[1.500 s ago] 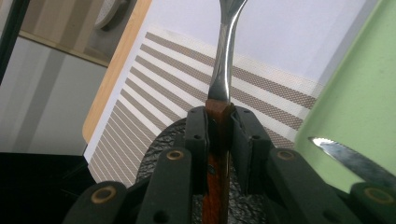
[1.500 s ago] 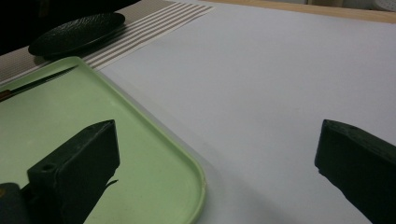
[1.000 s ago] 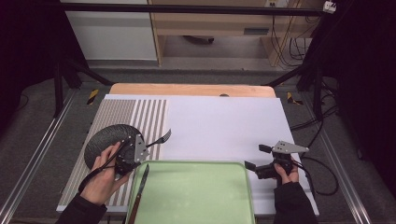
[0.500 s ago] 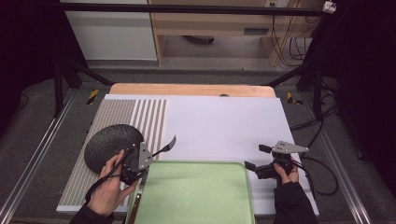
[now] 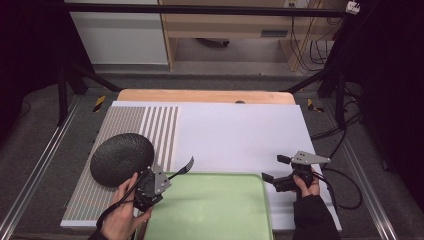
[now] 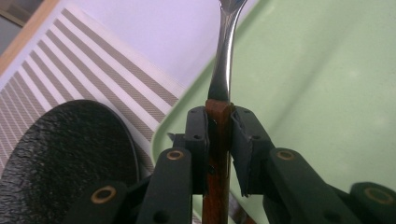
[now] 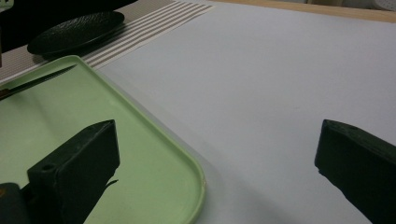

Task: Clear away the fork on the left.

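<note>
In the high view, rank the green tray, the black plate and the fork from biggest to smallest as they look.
1. Green tray, partly cut off by the frame edge.
2. Black plate.
3. Fork, its handle partly hidden in the left claw.

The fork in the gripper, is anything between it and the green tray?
Nothing visible blocks it. The left gripper is shut on the fork by its wooden handle, and the tines already reach over the far left corner of the green tray. The black plate sits off to the left.

One fork (image 5: 184,167), one plate (image 5: 121,158) (black), one tray (image 5: 220,210)
</note>
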